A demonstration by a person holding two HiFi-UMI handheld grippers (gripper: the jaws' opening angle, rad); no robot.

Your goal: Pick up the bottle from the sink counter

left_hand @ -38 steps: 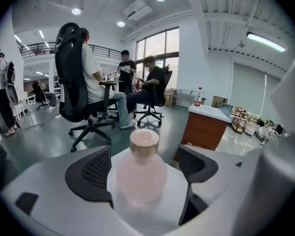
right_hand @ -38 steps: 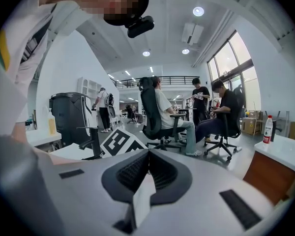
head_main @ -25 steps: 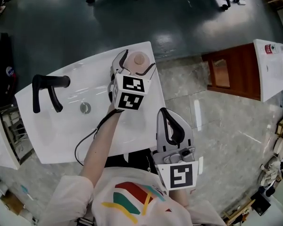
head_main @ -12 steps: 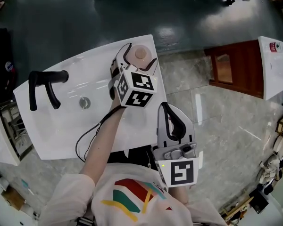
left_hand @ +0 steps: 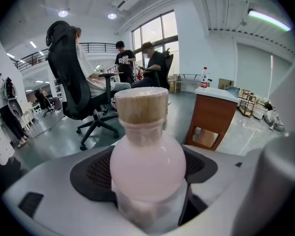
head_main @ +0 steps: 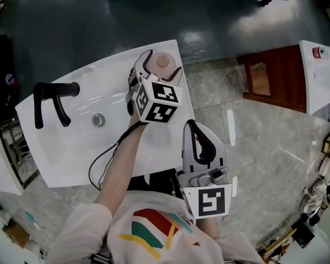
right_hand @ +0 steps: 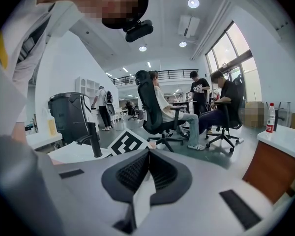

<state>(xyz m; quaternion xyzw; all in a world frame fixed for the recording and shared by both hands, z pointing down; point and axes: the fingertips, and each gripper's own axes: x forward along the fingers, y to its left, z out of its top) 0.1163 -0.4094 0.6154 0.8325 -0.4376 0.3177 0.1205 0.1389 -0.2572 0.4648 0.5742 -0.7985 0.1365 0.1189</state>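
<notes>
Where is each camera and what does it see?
Head view: on the person's head, facing down at the sink counter, both grippers, forearm.
Left gripper view: on the left gripper, facing along fingers shut on the bottle.
Right gripper view: on the right gripper, facing past shut fingers toward the faucet.
Shared: the bottle, in head and left gripper views.

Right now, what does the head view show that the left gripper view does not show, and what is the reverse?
Only the head view shows the white sink counter, its black faucet and drain, and the right gripper, which is shut. Only the left gripper view shows the bottle as a pink rounded body between the dark fingers, with people seated on office chairs behind. Both show the left gripper closed on the bottle, its tan cap, and the brown cabinet.
</notes>
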